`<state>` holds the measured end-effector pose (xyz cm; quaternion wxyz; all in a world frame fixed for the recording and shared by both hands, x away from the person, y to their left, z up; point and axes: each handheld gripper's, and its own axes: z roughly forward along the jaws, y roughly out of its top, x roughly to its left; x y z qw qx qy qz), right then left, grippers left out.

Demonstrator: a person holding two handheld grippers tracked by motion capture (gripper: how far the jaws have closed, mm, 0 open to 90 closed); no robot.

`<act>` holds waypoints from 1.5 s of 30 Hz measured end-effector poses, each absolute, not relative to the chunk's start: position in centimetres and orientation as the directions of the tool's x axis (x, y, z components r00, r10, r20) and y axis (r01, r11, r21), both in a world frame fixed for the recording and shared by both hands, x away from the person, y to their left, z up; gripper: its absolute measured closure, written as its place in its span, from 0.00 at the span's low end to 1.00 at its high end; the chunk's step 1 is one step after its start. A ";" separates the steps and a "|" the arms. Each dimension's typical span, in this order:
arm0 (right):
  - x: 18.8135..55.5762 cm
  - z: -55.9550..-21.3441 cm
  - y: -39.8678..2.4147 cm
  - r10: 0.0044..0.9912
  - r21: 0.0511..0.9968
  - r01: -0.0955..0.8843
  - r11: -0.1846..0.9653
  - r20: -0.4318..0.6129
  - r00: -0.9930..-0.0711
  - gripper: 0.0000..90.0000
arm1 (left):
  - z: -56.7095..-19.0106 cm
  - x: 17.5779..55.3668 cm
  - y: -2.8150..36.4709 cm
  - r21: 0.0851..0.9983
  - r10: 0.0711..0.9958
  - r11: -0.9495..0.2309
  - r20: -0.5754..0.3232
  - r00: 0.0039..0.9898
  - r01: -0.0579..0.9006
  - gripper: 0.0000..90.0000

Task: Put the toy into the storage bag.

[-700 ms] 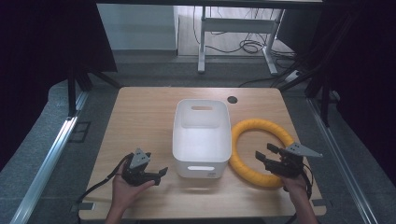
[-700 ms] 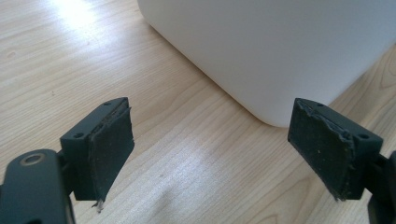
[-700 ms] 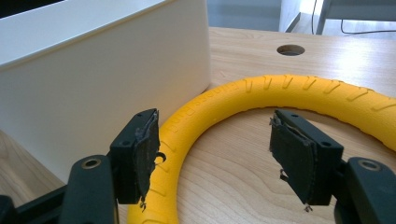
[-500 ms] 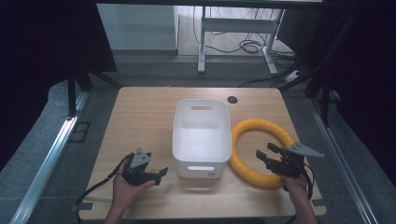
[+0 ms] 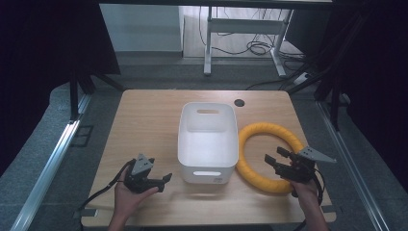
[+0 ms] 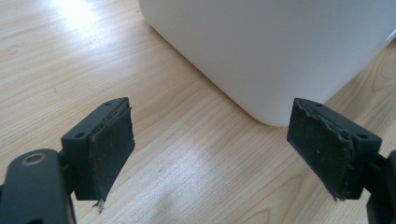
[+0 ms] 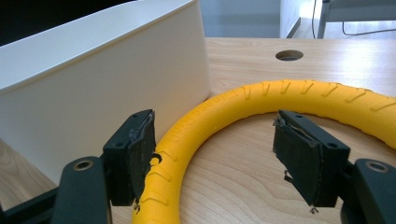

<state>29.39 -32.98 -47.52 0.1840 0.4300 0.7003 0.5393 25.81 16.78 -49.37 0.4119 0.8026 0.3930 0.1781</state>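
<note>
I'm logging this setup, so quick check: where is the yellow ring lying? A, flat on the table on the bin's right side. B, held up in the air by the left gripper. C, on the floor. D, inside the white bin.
A: the yellow ring lies flat on the wooden table just right of the white bin, with the open right gripper at its near part.

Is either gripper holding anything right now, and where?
Nothing is held. The left gripper and right gripper are open; the yellow ring lies on the table.
</note>
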 end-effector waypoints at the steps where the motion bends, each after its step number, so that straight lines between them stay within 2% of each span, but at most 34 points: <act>1: 29.4 -47.5 -33.0 0.798 0.912 0.408 0.046 0.212 -0.564 0.33 | -49.4 25.8 16.8 0.800 0.776 -0.353 -0.039 0.629 0.485 0.17; 21: 29.0 -47.4 -32.6 0.780 0.866 0.478 0.150 0.193 -0.595 0.33 | -49.4 26.3 16.7 0.795 0.772 -0.352 -0.051 0.633 0.494 0.17; 23: 29.0 -46.7 -32.2 0.768 0.853 0.481 0.204 0.165 -0.619 0.34 | -49.1 26.1 16.6 0.788 0.767 -0.378 -0.027 0.641 0.486 0.17; 29: 29.7 -45.2 -31.5 0.734 0.809 0.499 0.312 0.128 -0.666 0.34 | -49.6 26.4 16.2 0.772 0.762 -0.396 -0.026 0.647 0.498 0.17; 37: 31.0 -45.1 -29.8 0.672 0.697 0.531 0.481 0.096 -0.735 0.35 | -49.6 26.4 16.1 0.772 0.763 -0.395 -0.026 0.646 0.498 0.17; 45: 31.3 -45.2 -28.8 0.631 0.637 0.540 0.550 0.107 -0.768 0.36 | -49.5 26.4 16.3 0.771 0.765 -0.396 -0.023 0.643 0.499 0.17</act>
